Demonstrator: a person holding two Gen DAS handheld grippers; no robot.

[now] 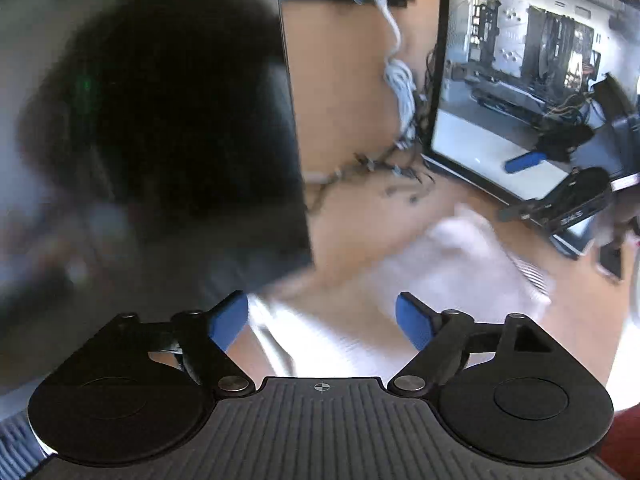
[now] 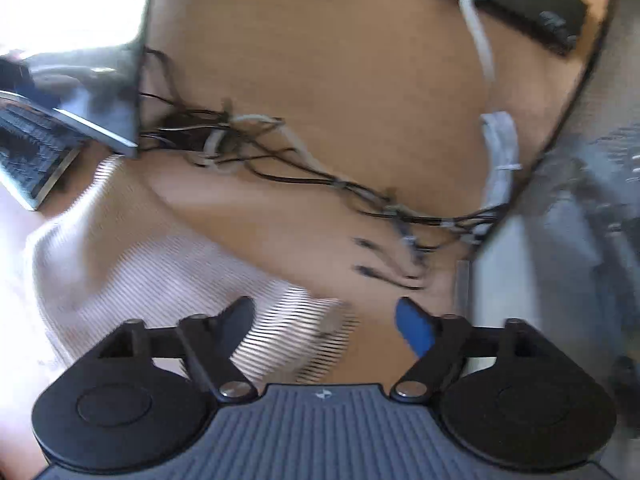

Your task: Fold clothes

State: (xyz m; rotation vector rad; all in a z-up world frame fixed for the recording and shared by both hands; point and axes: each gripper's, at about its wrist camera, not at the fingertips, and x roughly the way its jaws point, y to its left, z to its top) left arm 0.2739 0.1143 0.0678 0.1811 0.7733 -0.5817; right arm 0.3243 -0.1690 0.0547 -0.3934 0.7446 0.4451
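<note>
A white garment with fine stripes (image 1: 460,272) lies crumpled on the wooden desk (image 1: 344,80), blurred by motion. In the left wrist view my left gripper (image 1: 322,320) is open, its blue pads (image 1: 230,320) wide apart, with a bright part of the cloth lying below the gap and nothing pressed. In the right wrist view the same striped garment (image 2: 152,272) spreads to the left on the desk (image 2: 320,60), and one corner reaches under my right gripper (image 2: 326,320). That gripper is open too, and its blue pad (image 2: 414,328) stands clear of the cloth.
A computer case with a glass side (image 1: 520,60) stands at the right, with a dark blurred panel (image 1: 180,120) at the left. A white cable (image 1: 400,80) and a tangle of black wires (image 2: 280,160) cross the desk behind the garment. A keyboard-like device (image 2: 36,148) sits at the far left.
</note>
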